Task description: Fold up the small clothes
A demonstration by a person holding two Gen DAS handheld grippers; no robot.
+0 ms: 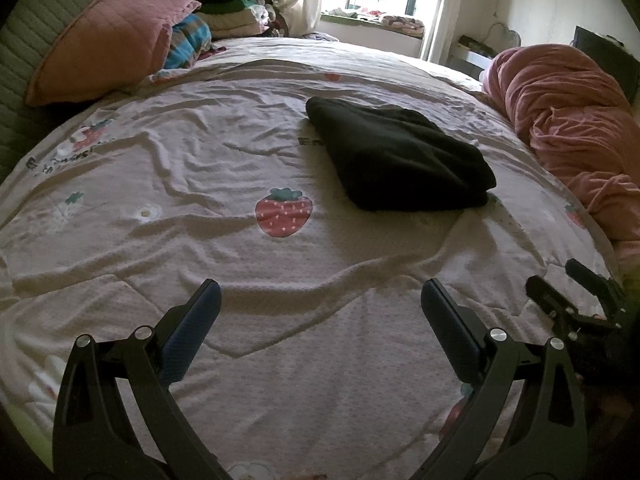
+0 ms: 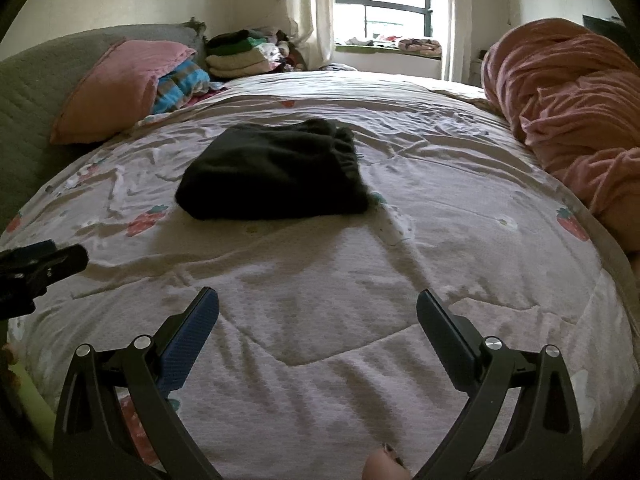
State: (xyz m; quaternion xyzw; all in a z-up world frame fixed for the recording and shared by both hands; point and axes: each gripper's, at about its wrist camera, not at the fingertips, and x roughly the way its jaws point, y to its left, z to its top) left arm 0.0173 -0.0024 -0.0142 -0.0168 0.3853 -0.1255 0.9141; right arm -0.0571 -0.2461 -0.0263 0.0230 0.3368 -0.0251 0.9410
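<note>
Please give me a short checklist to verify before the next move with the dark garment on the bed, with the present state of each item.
1. Left gripper open and empty: ok.
2. Right gripper open and empty: ok.
3. Black garment already lies folded on the bedspread: ok.
4. Neither gripper touches the garment: ok.
5. Bedspread between grippers and garment free of other things: ok.
6. Another unfolded small garment within reach: cannot tell.
</note>
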